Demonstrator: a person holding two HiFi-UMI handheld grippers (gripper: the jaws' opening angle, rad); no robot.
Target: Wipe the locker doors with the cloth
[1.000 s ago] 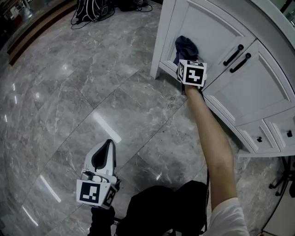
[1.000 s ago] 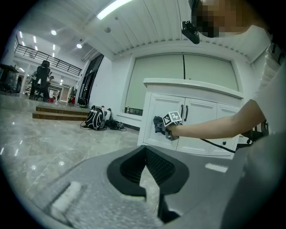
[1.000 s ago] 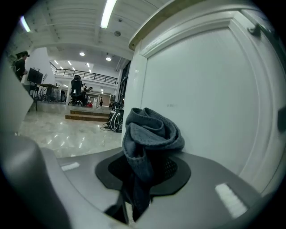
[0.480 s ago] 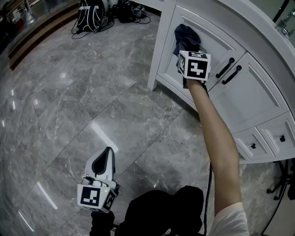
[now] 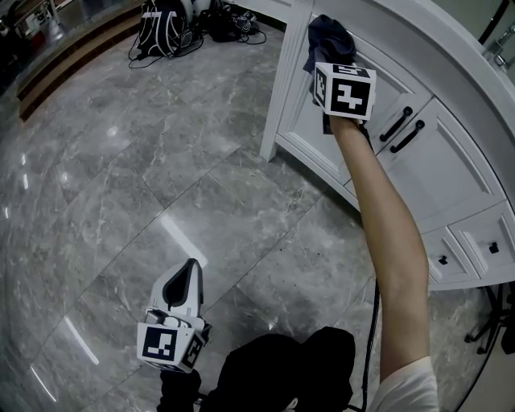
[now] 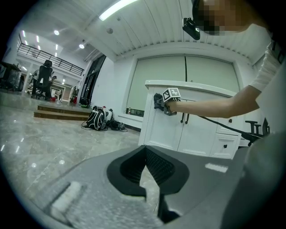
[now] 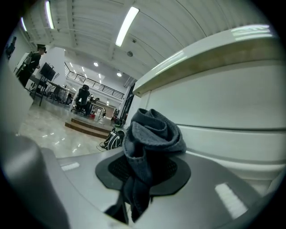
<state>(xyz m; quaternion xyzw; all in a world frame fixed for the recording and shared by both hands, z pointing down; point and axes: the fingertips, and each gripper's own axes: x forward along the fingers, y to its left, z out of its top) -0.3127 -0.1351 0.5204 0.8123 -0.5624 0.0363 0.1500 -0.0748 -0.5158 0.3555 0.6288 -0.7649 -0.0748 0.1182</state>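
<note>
Nearest, left gripper (image 5: 193, 265): held low by the person's body, well apart from the lockers; its jaws meet at the tips with nothing between them.
Marble floor (image 5: 161, 161): grey polished tiles lie under the left gripper and run up to the locker base.
Right forearm (image 5: 386, 241): bare and stretched out toward the lockers.
Right gripper (image 5: 326, 58): raised at the top of the leftmost locker door, its jaws clamped on the cloth.
Cloth (image 7: 152, 134): dark grey, bunched into folds. It is pinched between the right gripper's pads, bulges out past the tips, and a tail hangs below them. The bunch lies against the door's upper left corner, just under the white countertop (image 5: 418, 40).
Locker door (image 5: 310, 121): white and panelled; black bar handles (image 5: 396, 125) sit to the right of the gripper.
Backpack (image 5: 159, 18): black, on the floor far beyond the lockers' left end.
</note>
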